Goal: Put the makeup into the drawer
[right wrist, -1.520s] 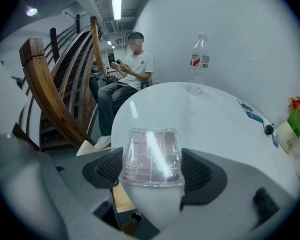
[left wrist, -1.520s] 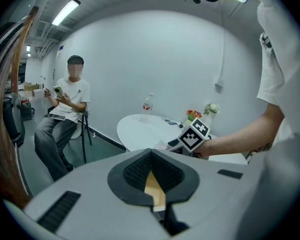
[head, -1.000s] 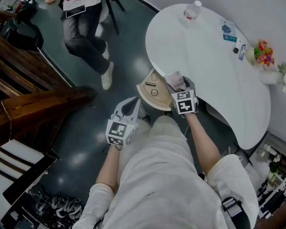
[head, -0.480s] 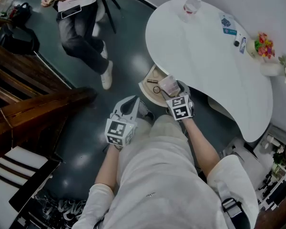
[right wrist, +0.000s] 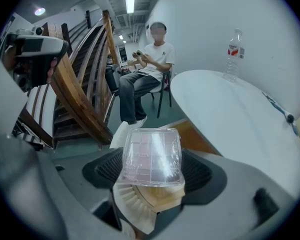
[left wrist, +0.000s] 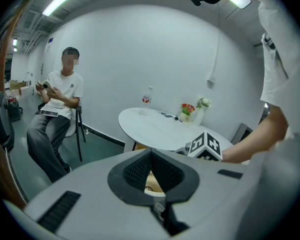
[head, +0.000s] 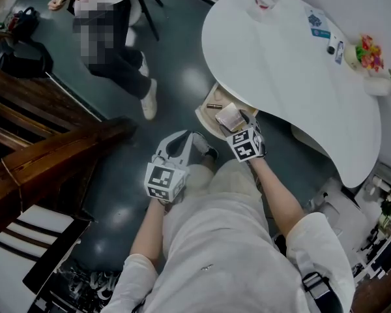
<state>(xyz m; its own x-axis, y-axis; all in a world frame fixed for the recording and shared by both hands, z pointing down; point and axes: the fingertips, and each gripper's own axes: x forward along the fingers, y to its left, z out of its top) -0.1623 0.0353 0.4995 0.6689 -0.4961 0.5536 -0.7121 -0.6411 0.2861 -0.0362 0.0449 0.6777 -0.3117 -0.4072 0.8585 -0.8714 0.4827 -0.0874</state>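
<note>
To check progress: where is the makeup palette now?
The makeup palette is clamped in the right hand-held gripper, above the open drawer beside the white table.

The clear-lidded makeup palette (right wrist: pixel 151 156) shows pink squares; the table (head: pixel 293 70) is white, the drawer (head: pixel 203 115) pale wood, the floor (head: pixel 117 194) dark teal.

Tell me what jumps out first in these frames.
First is the clear eyeshadow palette clamped in the right hand-held gripper, over the open wooden drawer that juts from under the white table. The left hand-held gripper hangs shut and empty near the wearer's legs. A seated person is at the head view's upper left.
</note>
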